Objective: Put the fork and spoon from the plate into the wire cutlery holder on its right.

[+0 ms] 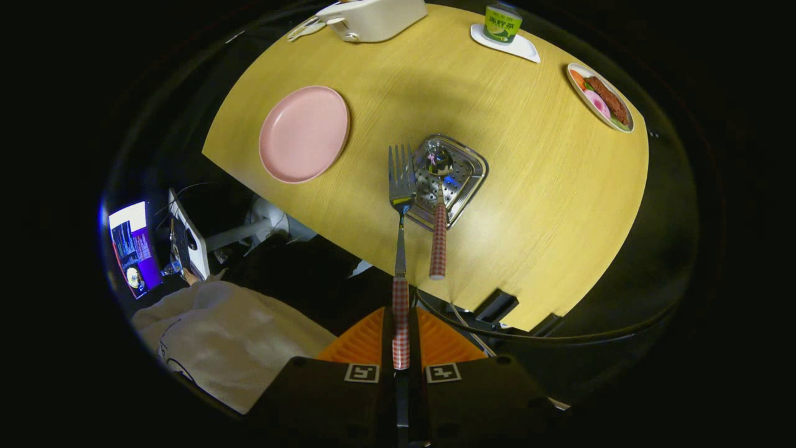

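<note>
Clamped between both fingers of my gripper is the checked handle of the fork, tines pointing far over the wooden worktop, just left of the metal cutlery holder where the spoon stands, pink plate farther left.

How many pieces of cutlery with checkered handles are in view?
2: the fork is clamped by its handle in the gripper, tines ahead; the spoon stands in the wire cutlery holder just beyond.
</note>
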{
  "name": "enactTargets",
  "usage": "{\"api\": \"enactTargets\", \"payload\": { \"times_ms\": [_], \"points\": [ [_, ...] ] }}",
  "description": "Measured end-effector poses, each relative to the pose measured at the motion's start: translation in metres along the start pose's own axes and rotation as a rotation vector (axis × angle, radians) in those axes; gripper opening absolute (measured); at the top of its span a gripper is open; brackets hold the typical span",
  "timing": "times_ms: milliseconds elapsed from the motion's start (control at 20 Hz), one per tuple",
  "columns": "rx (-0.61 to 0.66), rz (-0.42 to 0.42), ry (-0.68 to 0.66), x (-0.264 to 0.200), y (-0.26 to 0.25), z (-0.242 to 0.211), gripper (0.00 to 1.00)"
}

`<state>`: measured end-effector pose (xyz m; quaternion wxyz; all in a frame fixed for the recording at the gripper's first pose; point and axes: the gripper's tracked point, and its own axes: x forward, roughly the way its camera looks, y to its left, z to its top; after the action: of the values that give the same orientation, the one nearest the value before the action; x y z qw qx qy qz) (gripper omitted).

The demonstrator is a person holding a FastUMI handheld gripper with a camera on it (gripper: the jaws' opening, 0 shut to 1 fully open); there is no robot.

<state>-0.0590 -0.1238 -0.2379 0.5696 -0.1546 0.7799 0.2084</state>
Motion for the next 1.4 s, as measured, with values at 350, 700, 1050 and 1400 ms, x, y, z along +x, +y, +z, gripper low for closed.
{"api": "enactTargets", "payload": {
  "times_ms": [350, 700, 1050, 1400],
  "points": [
    [-0.036, 0.02, 0.187, 0.005, -0.028, 0.012, 0.12],
    [-0.063, 0.008, 0.27, 0.014, -0.043, 0.03, 0.12],
    [-0.048, 0.034, 0.274, 0.019, -0.046, 0.042, 0.21],
    [-0.084, 0.041, 0.091, 0.004, -0.041, 0.037, 0.84]
  ]
}}
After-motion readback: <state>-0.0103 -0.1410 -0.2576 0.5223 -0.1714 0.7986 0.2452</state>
